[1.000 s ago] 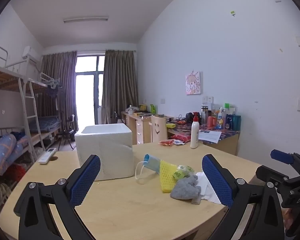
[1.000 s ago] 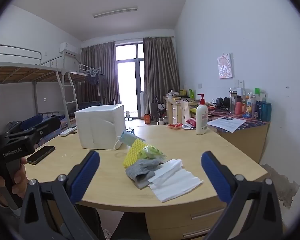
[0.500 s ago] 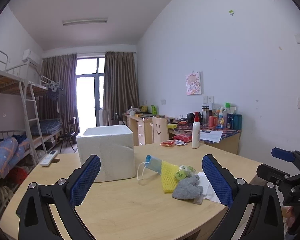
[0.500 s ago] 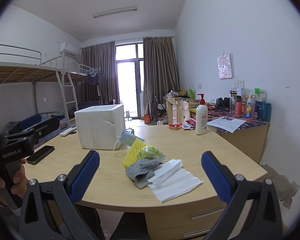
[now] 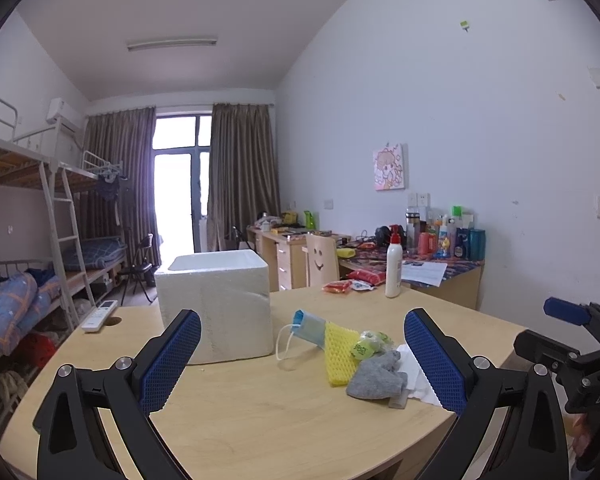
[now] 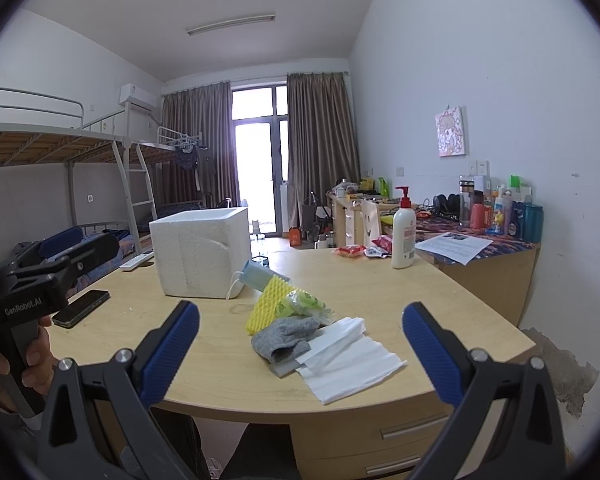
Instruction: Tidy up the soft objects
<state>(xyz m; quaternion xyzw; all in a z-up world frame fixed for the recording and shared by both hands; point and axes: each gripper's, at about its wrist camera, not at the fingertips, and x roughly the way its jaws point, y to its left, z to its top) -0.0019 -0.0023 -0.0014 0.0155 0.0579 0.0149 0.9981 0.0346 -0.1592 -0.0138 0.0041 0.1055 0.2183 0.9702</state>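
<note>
meanwhile both grippers gape wide, holding nothing: left gripper (image 5: 302, 354), right gripper (image 6: 300, 344). grey sock (image 6: 286, 338) touches the white tissue (image 6: 350, 364) beside the foam box (image 6: 202, 252).

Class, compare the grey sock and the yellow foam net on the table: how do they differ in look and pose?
The grey sock is dull knit cloth; the yellow foam net is bright, with an open mesh pattern. The sock lies crumpled and low, nearer the table's front edge; the net sits propped up behind it. The sock overlaps the white tissue; the net lies against the blue face mask. Both are soft, in one pile, ungripped.
</note>
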